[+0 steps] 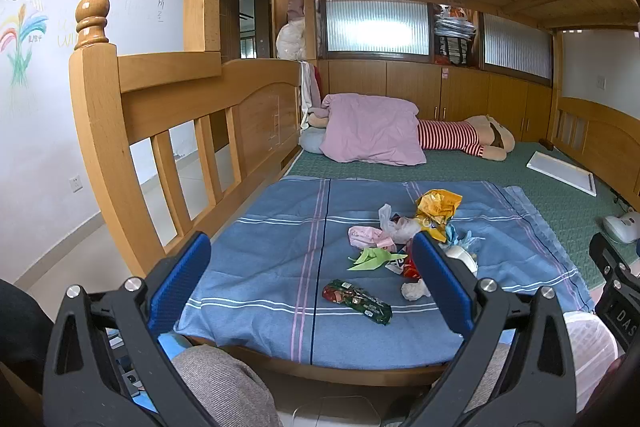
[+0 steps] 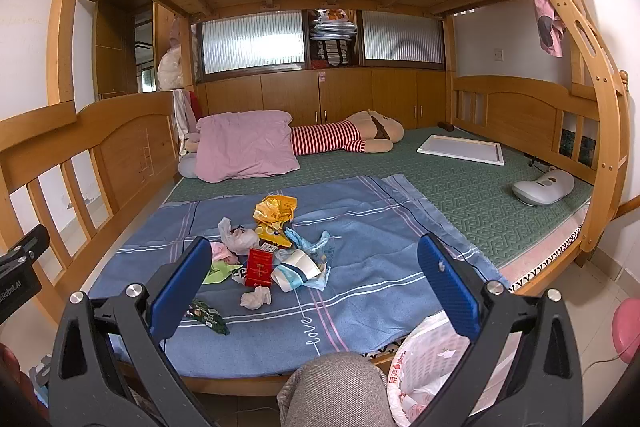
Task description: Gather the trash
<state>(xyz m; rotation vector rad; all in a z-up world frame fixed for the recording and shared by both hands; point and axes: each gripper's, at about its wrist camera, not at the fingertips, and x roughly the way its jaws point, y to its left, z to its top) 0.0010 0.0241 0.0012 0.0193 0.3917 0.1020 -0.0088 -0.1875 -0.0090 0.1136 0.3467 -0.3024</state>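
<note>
A heap of trash lies on the blue striped blanket [image 1: 260, 259] on the bed: a yellow wrapper [image 1: 438, 205] [image 2: 275, 207], white plastic [image 1: 394, 225], a pink wrapper [image 1: 366, 237], green paper [image 1: 370, 259], a red box [image 2: 259, 266], a paper cup [image 2: 296, 269], a crumpled tissue [image 1: 414, 290] [image 2: 255, 297] and a green-red snack wrapper [image 1: 357, 301] [image 2: 208, 317] nearest me. My left gripper [image 1: 312, 287] is open and empty, short of the blanket's near edge. My right gripper [image 2: 316, 291] is open and empty, likewise short of the heap. A bin lined with a white bag [image 2: 432, 367] stands below the bed at right.
The wooden bunk rail [image 1: 180, 131] runs along the left. A pink pillow [image 2: 244, 145], a striped plush toy [image 2: 344, 135], a white board [image 2: 462, 149] and a white device [image 2: 544, 187] lie on the green mat. My knee [image 2: 336, 387] is below.
</note>
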